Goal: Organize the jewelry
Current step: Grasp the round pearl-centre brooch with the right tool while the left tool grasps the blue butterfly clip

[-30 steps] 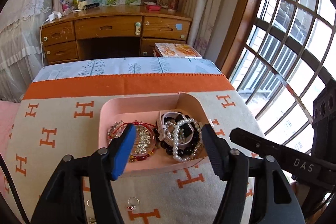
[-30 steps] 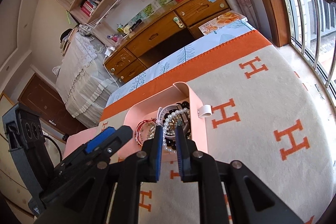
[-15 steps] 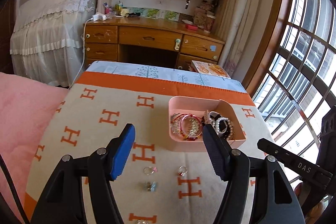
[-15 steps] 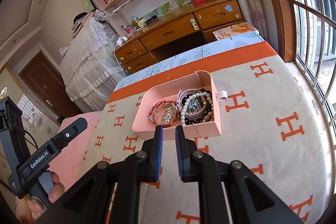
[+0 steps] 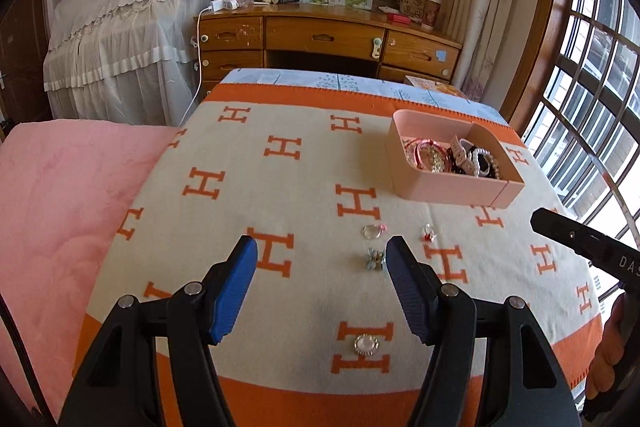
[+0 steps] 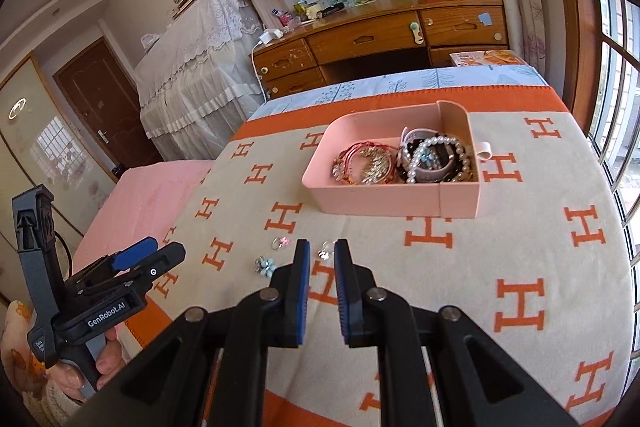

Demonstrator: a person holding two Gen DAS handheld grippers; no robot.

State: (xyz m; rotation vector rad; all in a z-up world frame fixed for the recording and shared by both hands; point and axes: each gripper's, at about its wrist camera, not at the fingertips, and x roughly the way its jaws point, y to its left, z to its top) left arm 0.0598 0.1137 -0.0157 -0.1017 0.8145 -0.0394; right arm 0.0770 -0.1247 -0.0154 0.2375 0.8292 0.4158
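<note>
A pink tray point(image 5: 448, 189) point(image 6: 384, 201) with bracelets and a pearl string point(image 6: 434, 157) sits on the orange-and-beige H blanket. Loose on the blanket lie a clear ring point(image 5: 372, 231) point(image 6: 280, 242), a red-stone ring point(image 5: 429, 235) point(image 6: 325, 251), a blue flower piece point(image 5: 374, 259) point(image 6: 265, 265) and a round pearl brooch point(image 5: 365, 344). My left gripper point(image 5: 320, 253) is open and empty above the blanket, near the flower piece. My right gripper point(image 6: 322, 254) is nearly shut and empty, with the red-stone ring seen between its tips.
A pink quilt point(image 5: 60, 211) lies left of the blanket. A wooden desk point(image 5: 328, 43) and bookshelves stand beyond the bed. Windows point(image 5: 592, 99) run along the right. A small white ring-shaped piece point(image 6: 484, 150) lies beside the tray.
Both grippers have pulled back and up from the pink tray. The loose rings, flower piece and brooch have come into view. The right gripper's jaws have parted slightly.
</note>
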